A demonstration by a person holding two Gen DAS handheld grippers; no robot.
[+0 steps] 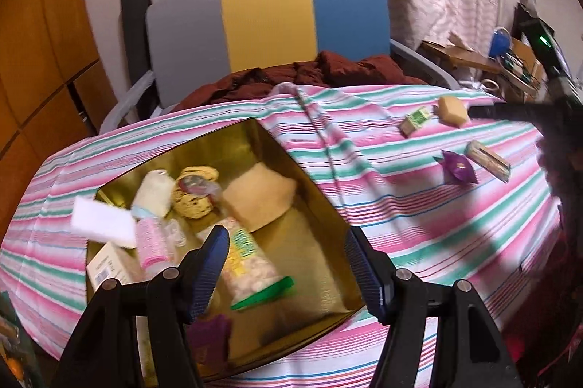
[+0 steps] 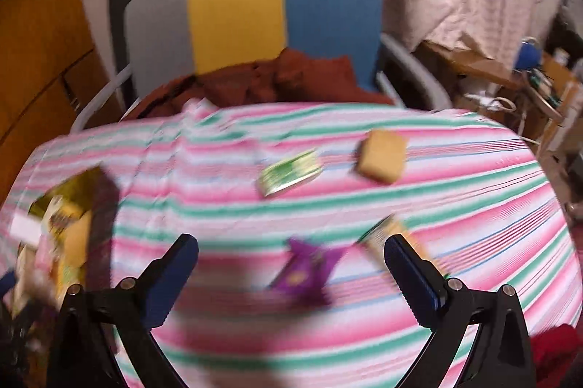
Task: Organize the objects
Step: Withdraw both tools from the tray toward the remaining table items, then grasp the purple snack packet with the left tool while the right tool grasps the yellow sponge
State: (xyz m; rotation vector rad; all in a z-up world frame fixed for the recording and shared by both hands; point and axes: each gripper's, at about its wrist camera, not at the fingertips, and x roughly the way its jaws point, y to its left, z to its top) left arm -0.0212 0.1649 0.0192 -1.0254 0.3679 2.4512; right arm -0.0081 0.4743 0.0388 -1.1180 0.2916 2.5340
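Observation:
A gold tin box [image 1: 320,202] sits on the striped tablecloth, holding several items, among them a snack bag with a green clip [image 1: 251,264], a tan sponge [image 1: 258,198] and a pink bottle [image 1: 151,242]. My left gripper [image 1: 288,267] hovers open over the box with nothing between its fingers. My right gripper [image 2: 291,275] is open just above a purple packet [image 2: 306,269], which lies between its fingers. A wrapped bar [image 2: 390,235] lies beside the right finger. Farther back lie a green carton [image 2: 289,173] and a yellow sponge [image 2: 382,160]. The right wrist view is blurred.
A chair [image 1: 269,16] with a grey, yellow and blue back holds a dark red garment [image 1: 309,74] behind the table. Curtains hang behind it. Cluttered boxes and a blue cup [image 1: 499,41] stand at the far right. A wooden cabinet [image 1: 32,59] is on the left.

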